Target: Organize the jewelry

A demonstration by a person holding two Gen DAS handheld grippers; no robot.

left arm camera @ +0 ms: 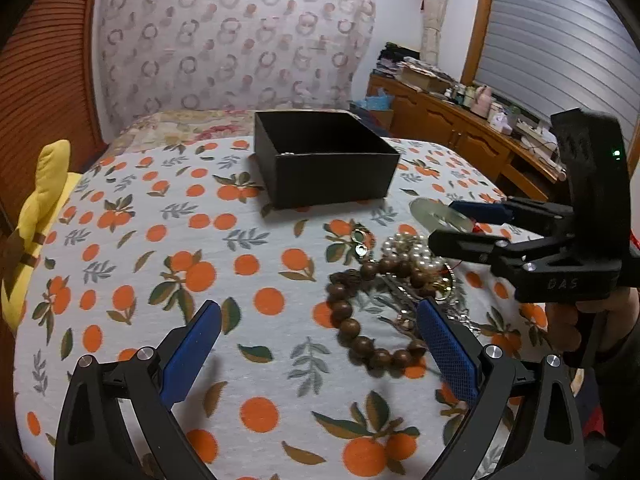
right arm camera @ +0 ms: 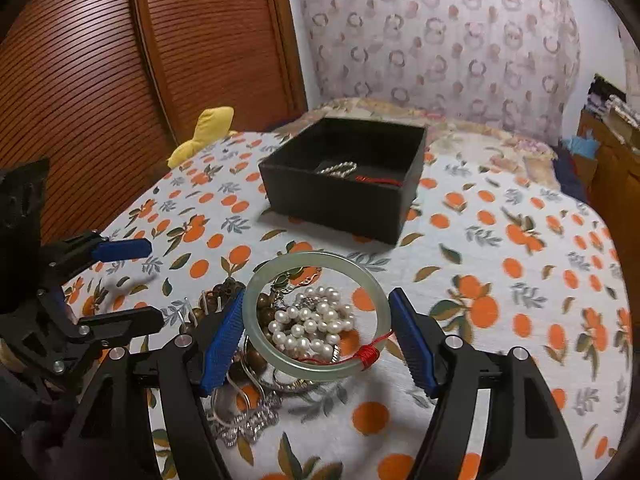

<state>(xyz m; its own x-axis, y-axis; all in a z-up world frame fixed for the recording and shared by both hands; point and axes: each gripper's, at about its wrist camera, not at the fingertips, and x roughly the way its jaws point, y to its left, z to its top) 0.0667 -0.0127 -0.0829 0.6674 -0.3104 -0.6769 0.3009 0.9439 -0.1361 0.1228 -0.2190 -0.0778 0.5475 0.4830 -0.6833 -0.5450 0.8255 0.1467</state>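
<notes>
Right wrist view shows the right gripper [right arm camera: 318, 330] with its fingers clamped across a pale green bangle [right arm camera: 256, 280], lifted above the jewelry pile [right arm camera: 312, 322]. Carry it level to the black box [right arm camera: 340, 204] ahead. Left gripper [left arm camera: 320, 340] hangs wide open, empty, beside wooden beads [left arm camera: 348, 320].

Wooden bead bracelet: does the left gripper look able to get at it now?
Probably yes. The left gripper is open, and the wooden bead bracelet lies just ahead, toward its right finger, with nothing over its near beads. Its far side meets the pearls.
</notes>
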